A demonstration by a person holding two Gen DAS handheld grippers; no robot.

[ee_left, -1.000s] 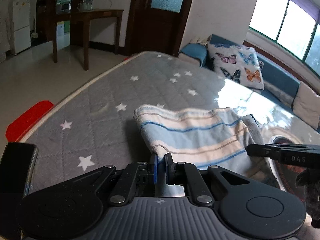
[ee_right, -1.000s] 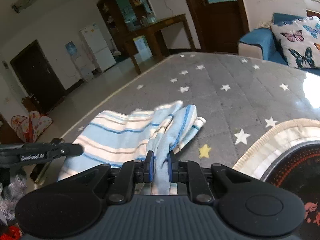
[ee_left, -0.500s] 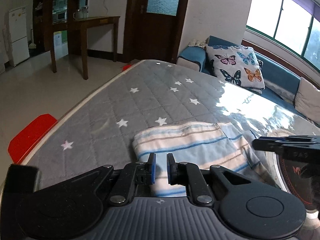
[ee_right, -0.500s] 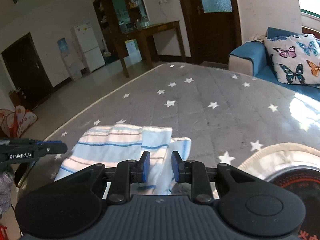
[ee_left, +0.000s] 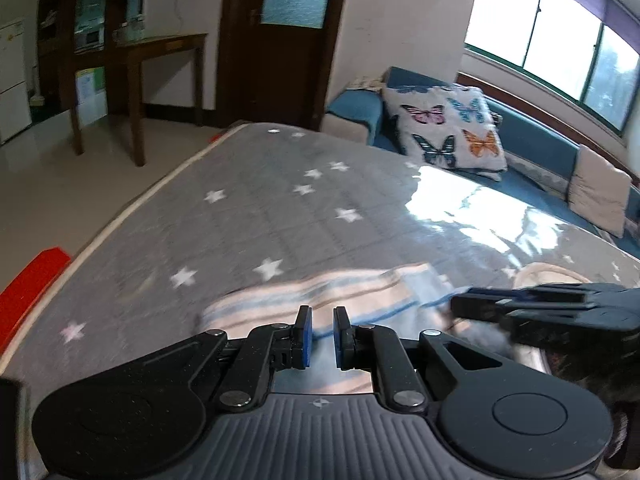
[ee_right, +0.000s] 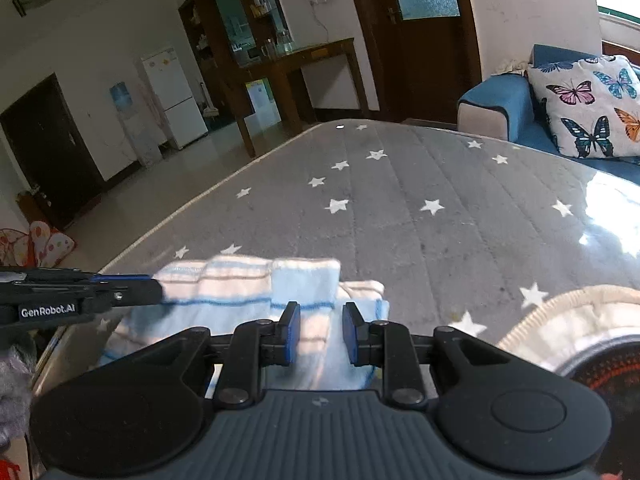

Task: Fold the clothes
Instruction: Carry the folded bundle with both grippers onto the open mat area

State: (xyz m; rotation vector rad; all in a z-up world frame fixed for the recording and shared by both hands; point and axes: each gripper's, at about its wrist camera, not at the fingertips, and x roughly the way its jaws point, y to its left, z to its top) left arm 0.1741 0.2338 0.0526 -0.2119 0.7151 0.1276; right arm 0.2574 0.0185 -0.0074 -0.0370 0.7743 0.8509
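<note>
Left tool [ee_left: 319, 336], fingers parted and gripping nothing, hovers just above the near edge of the striped cloth [ee_left: 320, 294] lying on the star-patterned tabletop [ee_left: 280, 208]. Right tool [ee_right: 318, 336] likewise spread, the folded cloth [ee_right: 256, 292] directly beneath and ahead.

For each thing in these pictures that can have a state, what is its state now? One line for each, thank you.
left gripper: open, holding nothing
right gripper: open, holding nothing
striped cloth: folded, lying flat on the star-pattern mat
brown door: closed
butterfly cushion: leaning upright on the blue sofa
</note>
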